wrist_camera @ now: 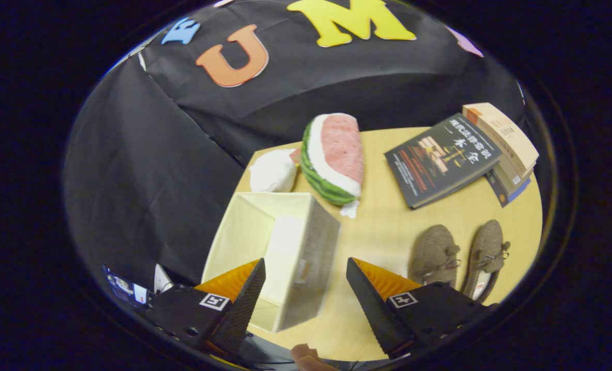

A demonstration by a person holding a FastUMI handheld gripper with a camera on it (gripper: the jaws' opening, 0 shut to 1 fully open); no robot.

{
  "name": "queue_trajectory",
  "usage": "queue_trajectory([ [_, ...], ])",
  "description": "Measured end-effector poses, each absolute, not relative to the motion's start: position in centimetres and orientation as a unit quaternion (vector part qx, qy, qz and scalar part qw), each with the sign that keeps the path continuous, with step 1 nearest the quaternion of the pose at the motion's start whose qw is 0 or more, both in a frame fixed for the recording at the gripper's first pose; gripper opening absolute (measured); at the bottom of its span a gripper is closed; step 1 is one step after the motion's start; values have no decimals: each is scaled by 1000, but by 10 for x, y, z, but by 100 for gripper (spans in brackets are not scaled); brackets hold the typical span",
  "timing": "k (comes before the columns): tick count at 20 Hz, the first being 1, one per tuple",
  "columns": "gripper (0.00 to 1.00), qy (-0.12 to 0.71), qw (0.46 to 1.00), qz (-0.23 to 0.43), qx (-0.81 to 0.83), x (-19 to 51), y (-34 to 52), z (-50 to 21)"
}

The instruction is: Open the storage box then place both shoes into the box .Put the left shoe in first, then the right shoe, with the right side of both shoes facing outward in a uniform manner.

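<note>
Cream box [272,247] open on the table [383,226]; claw [306,275] released, holding nothing.
We note the box just ahead of the fingers, both shoes [458,257] beside it.

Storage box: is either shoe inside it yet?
No: the storage box holds nothing, both shoes lie on the table, and the gripper is open.

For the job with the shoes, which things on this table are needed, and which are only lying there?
Needed:
- storage box, already open, nothing seen inside
- two shoes, side by side on the table beyond the claw
- claw, open, holding nothing, its fingers astride the box's near corner

Only lying there:
- watermelon cushion
- white soft thing behind the box
- books
</note>
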State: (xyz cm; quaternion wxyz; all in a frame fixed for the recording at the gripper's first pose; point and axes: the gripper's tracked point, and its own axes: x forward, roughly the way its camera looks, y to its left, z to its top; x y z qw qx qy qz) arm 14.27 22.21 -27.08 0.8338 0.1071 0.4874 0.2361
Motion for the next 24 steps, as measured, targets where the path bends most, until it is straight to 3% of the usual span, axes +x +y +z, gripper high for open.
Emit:
queue_trajectory([
  [7,96,537,823,169,72,149,103,-340],
  [12,93,557,814,163,39,141,67,-373],
  [15,78,561,814,146,10,142,48,-394],
  [20,43,582,804,120,-7,143,41,-417],
  [23,44,591,801,92,-32,151,32,-434],
  [24,29,599,796,87,-24,148,34,-433],
])
